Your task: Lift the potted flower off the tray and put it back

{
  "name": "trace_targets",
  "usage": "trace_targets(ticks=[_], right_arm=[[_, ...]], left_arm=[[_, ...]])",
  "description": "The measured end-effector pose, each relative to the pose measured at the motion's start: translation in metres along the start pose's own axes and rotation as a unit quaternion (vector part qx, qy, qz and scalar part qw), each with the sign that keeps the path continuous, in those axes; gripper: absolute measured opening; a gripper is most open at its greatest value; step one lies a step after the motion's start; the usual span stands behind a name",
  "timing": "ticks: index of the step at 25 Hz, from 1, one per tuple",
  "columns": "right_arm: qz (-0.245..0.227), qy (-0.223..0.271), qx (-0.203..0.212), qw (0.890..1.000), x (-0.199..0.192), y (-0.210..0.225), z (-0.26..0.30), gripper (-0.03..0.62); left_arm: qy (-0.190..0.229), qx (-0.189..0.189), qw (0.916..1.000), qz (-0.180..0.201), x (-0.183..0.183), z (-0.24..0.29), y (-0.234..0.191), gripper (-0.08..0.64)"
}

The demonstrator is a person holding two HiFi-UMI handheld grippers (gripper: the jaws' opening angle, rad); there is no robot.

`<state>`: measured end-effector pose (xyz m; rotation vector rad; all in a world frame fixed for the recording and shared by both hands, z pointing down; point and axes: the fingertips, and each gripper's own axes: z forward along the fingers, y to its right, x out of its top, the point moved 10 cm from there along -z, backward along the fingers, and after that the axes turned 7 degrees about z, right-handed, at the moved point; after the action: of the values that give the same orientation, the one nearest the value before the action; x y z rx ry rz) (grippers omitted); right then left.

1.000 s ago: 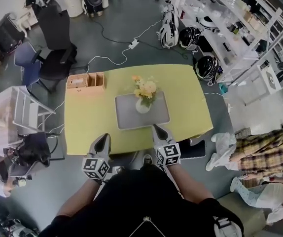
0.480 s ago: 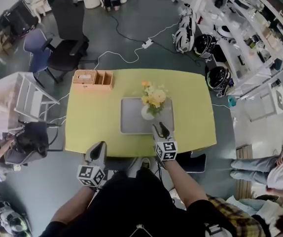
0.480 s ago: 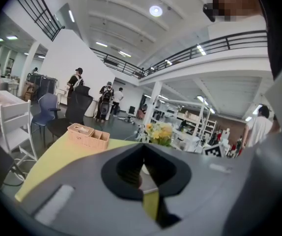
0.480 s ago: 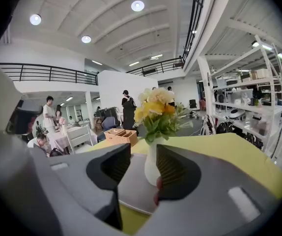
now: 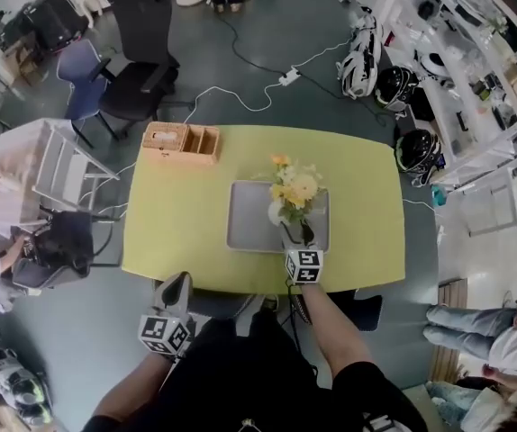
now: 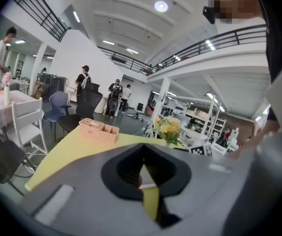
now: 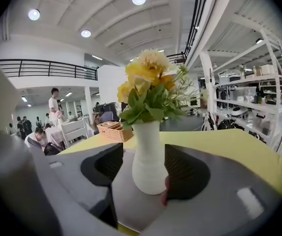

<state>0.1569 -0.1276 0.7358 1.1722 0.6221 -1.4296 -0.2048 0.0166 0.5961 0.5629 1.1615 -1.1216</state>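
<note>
Right gripper (image 5: 296, 235): jaws just opening, wide either side of potted flower (image 7: 147, 167) (standing on tray (image 5: 245, 234)).
Left gripper (image 5: 176, 288): jaws clenched, empty.

Open laboratory-workshop hall, identified by white shelving racks (image 5: 475, 70) stocked with equipment, helmets (image 5: 418, 148) lying beside them, office chairs (image 5: 141, 75), a trailing power strip (image 5: 287, 76), a railed mezzanine (image 7: 42, 68), and a yellow worktable (image 5: 177, 223).
</note>
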Motion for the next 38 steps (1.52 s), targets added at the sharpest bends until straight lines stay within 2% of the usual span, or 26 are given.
trace_targets(ticks=[7,12,18,20,22,32,38], right_arm=[[-0.008,0.011,-0.008,1.000,-0.004,0.005,0.034,0.285],[-0.007,0.019,-0.017,1.000,-0.004,0.005,0.046,0.287],[-0.012,0.033,-0.028,0.999,0.004,0.001,0.057,0.287],[-0.014,0.037,-0.038,0.999,0.004,0.000,0.058,0.246],[-0.017,0.039,-0.045,0.998,0.003,0.000,0.059,0.239],[-0.023,0.040,-0.042,0.998,0.006,-0.009,0.049,0.227],[-0.020,0.048,-0.046,0.998,0.026,-0.018,0.021,0.227]], left_arm=[[-0.009,0.024,0.9996,-0.006,-0.007,-0.001,-0.003,0.008],[-0.016,0.031,0.9994,0.001,-0.013,-0.005,0.000,0.008],[-0.022,0.047,0.9986,-0.009,-0.019,-0.012,-0.001,0.008],[-0.021,0.052,0.9984,-0.010,-0.020,-0.014,-0.002,0.008],[-0.019,0.057,0.9982,-0.010,-0.021,-0.015,-0.004,0.008],[-0.011,0.061,0.9980,-0.012,-0.022,-0.028,-0.014,0.008],[0.002,0.049,0.9987,-0.011,-0.011,-0.030,-0.018,0.008]])
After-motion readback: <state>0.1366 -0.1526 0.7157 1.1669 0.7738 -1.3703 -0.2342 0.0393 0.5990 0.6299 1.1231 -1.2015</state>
